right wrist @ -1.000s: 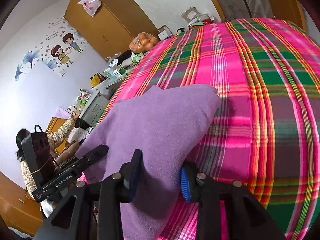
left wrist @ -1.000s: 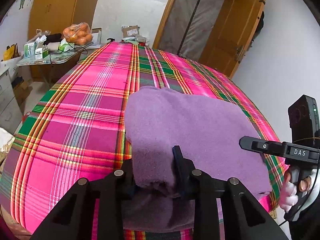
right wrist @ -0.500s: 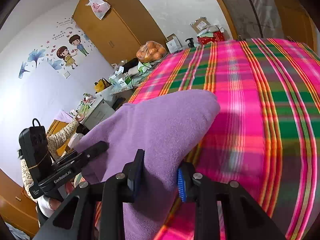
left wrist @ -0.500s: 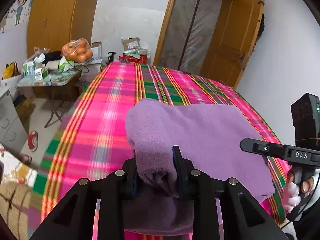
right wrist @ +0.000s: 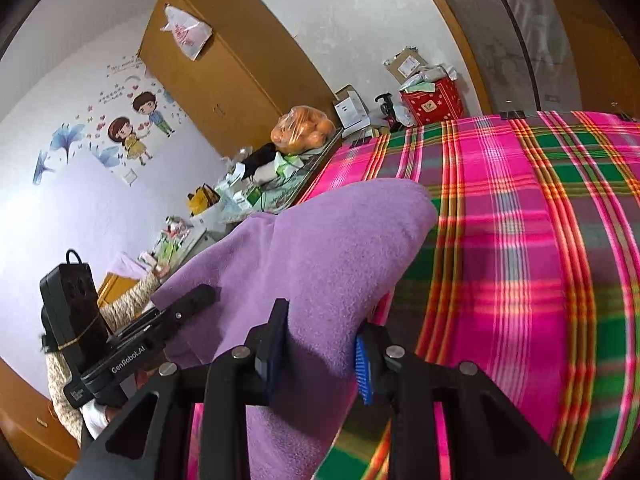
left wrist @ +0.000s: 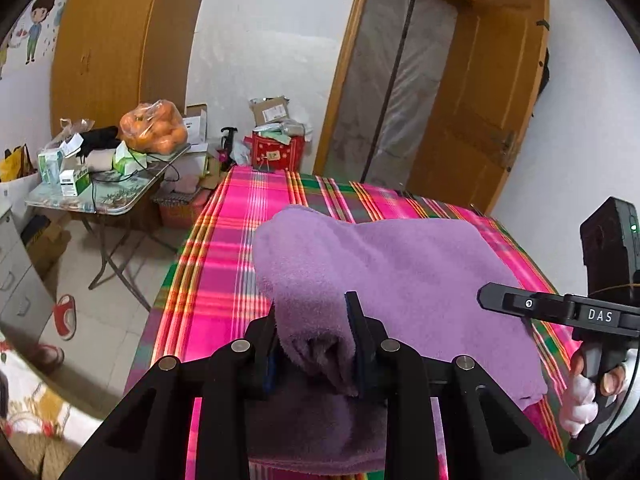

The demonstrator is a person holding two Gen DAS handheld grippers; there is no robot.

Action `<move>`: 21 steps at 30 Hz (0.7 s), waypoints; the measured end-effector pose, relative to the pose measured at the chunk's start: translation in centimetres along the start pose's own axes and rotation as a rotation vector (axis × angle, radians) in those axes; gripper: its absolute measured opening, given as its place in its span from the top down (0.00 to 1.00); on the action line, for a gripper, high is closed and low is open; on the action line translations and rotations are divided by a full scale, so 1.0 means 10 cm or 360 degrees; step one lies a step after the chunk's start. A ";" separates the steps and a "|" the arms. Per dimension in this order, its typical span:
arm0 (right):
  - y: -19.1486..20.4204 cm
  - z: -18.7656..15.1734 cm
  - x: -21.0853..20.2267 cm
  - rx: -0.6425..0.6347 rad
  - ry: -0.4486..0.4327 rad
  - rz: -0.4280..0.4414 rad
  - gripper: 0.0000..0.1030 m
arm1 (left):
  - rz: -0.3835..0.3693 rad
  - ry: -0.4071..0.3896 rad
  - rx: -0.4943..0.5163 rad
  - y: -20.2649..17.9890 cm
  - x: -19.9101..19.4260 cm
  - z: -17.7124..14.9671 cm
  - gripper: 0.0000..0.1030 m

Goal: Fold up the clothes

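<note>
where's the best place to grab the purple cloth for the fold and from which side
Probably the near edge, one bunched corner in each gripper, coming from the side of the bed where the person stands. That is how the purple cloth is held now: left gripper and right gripper each pinch a thick gather. The far part drapes over the plaid bed cover, so the cloth would hang level.

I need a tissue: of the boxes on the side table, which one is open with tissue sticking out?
The green tissue box beside the bag of oranges; white tissue pokes from its top.
</note>
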State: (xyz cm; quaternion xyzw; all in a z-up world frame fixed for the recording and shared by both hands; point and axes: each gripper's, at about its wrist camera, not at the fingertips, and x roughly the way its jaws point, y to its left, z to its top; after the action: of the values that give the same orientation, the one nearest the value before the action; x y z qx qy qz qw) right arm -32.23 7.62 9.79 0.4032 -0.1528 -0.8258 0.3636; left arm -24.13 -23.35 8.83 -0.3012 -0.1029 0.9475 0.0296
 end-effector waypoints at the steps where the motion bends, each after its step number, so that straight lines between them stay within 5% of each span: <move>1: -0.06 0.04 0.08 0.0018 0.0004 0.0003 0.71 | 0.0003 0.0007 -0.0007 0.04 0.08 0.01 0.73; 9: -0.58 -0.11 0.57 0.0210 0.0127 -0.0014 0.59 | -0.0036 0.0223 -0.0152 0.36 0.58 -0.30 0.70; 17: -0.41 -0.16 0.12 0.0112 -0.0116 -0.0061 0.57 | -0.0048 0.0006 -0.0296 0.52 0.06 -0.33 0.71; 21: -0.15 -0.23 0.21 -0.0069 -0.0045 -0.0073 0.58 | -0.0016 0.0090 -0.0239 0.45 0.26 -0.35 0.71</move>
State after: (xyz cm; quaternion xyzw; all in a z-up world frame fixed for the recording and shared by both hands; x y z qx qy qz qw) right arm -32.02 7.29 6.35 0.3869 -0.1308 -0.8426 0.3511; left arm -24.23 -26.81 3.65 -0.3287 -0.1744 0.9281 0.0144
